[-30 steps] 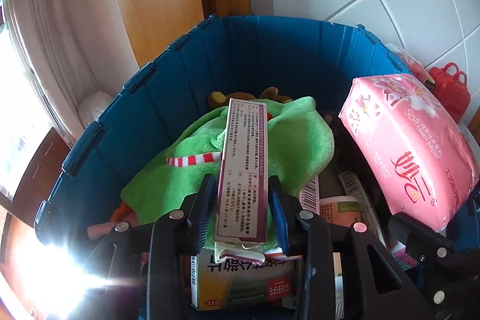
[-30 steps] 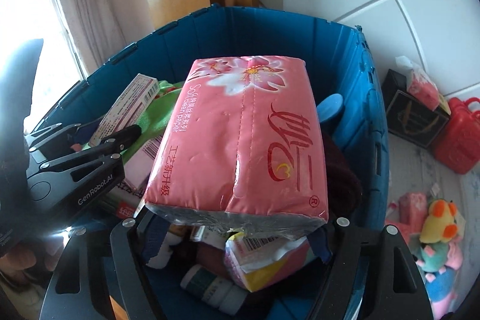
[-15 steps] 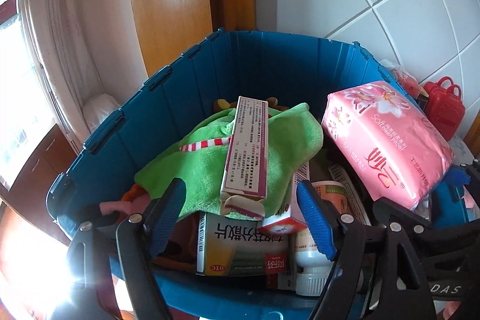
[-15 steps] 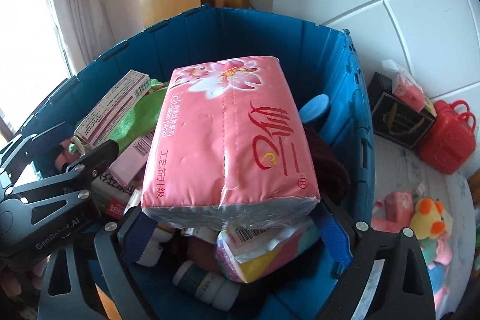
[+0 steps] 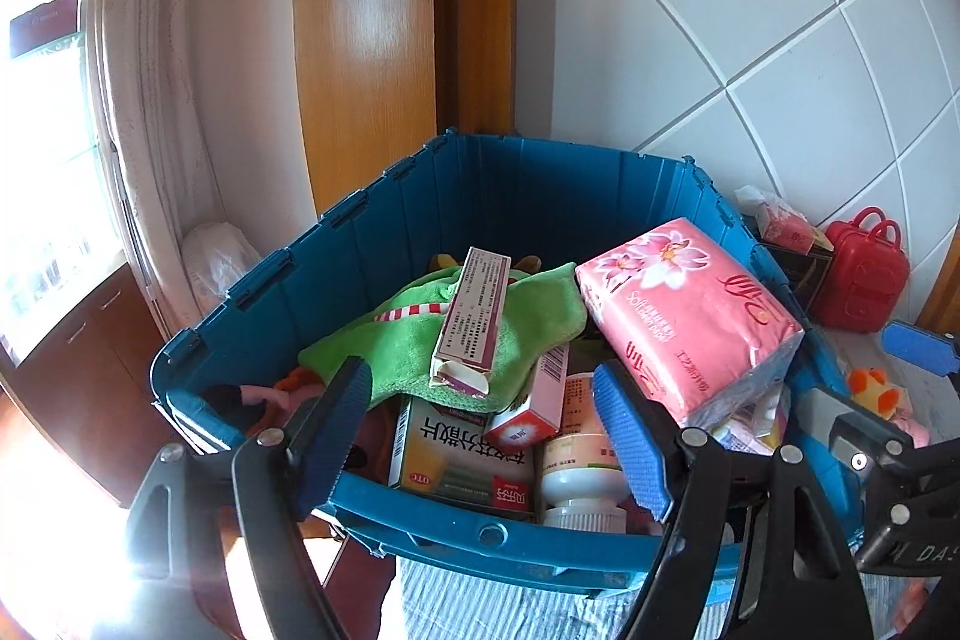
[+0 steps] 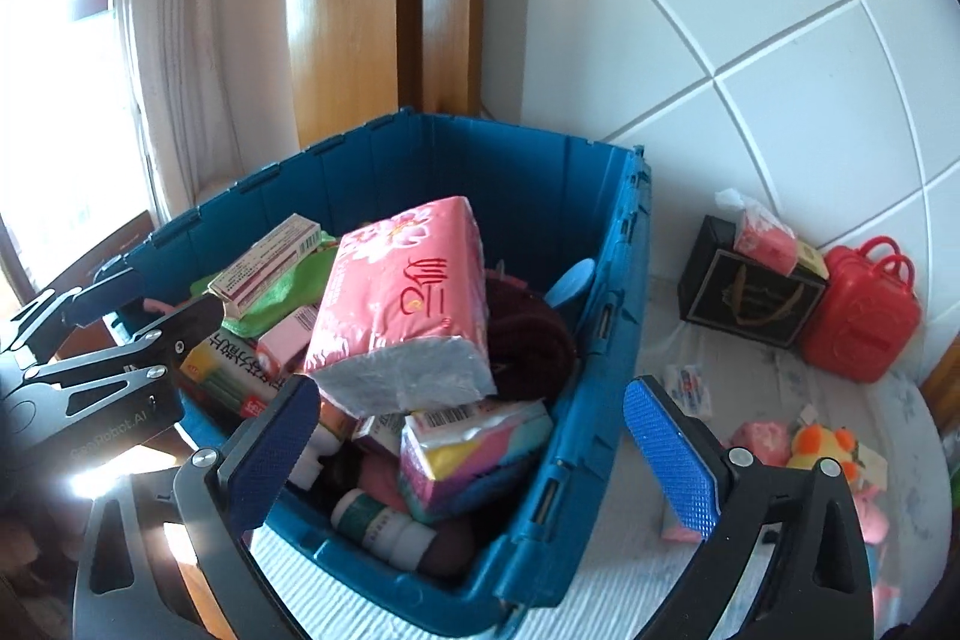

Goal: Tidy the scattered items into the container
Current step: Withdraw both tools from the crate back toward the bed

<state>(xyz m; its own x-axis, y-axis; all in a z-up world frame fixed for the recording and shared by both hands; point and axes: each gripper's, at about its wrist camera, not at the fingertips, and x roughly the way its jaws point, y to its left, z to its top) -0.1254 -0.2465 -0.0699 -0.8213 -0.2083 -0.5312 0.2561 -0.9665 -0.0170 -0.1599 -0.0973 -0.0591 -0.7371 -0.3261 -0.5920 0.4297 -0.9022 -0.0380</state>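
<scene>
both grippers are standing apart and empty: left gripper (image 5: 480, 436) gaping, right gripper (image 6: 474, 454) widening; pink tissue pack (image 6: 402, 316) is lying inside blue container (image 6: 606, 340).

Blue crate (image 6: 606, 316): heaped to its rim, little room left inside.
Top of heap: pink tissue pack (image 6: 408, 304) lies tilted and highest, long box (image 5: 474, 316) on green cloth (image 5: 420, 340) beside it.
Far inner wall (image 5: 540, 196): bare above the heap, free to pass over.
Right of crate: black box (image 6: 750, 292), red case (image 6: 864, 316) and plush toys (image 6: 822, 448) crowd the wall side.
Strip beside crate (image 6: 648, 490): mostly open.
</scene>
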